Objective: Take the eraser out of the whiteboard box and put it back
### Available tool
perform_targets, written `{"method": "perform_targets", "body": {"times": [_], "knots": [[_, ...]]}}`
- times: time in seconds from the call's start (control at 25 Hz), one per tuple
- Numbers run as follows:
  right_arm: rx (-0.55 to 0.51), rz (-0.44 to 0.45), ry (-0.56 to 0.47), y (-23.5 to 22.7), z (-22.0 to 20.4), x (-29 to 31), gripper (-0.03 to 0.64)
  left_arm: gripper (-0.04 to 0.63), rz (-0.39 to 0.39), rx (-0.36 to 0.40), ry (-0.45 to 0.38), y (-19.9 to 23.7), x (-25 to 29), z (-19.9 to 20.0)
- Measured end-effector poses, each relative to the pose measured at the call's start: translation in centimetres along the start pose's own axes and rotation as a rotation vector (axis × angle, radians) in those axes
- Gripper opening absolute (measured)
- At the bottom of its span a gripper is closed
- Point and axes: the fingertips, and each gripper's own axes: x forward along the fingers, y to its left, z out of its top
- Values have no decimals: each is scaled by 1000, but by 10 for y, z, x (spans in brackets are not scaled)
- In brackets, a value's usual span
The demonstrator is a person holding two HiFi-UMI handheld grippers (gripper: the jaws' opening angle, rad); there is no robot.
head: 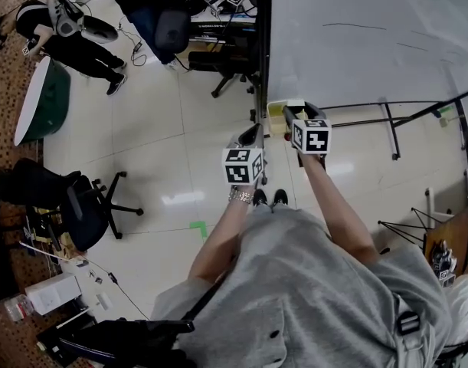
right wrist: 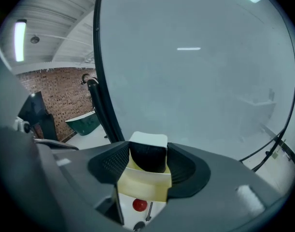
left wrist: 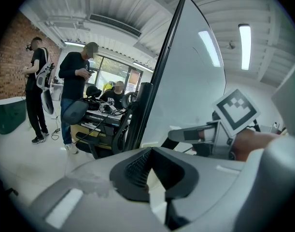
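The right gripper (right wrist: 147,161) clamps the eraser (right wrist: 148,151) by its stiff sides, at 12 o'clock of the whiteboard box (right wrist: 142,187). It is probably light, with soft felt. The left gripper (left wrist: 154,170) gapes empty.

No words, brand names or numbers could be read anywhere. The only printed signs were black-and-white block-pattern square markers. They stood on the faces of the left cube (head: 243,165), part of the left gripper (head: 253,134), and the right cube (head: 312,136), part of the right gripper (head: 293,113). They carried no letters or digits. The whiteboard (head: 356,37) bore a few faint pen strokes forming no word. Dark print on a yellowish box (left wrist: 84,131) under a distant desk was too blurred to read.
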Motion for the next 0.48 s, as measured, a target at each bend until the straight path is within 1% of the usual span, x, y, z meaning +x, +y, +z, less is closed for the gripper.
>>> {"method": "perform_targets", "body": {"times": [0.12, 0.32, 0.48], "knots": [[-10, 11, -25, 3, 5, -22, 250, 3, -5, -1, -3, -2, 3, 2], [-24, 29, -29, 11, -11, -39, 250, 3, -6, -1, 3, -3, 7, 3], [-47, 31, -70, 14, -5, -52, 249, 3, -9, 1, 9, -8, 9, 1]]}}
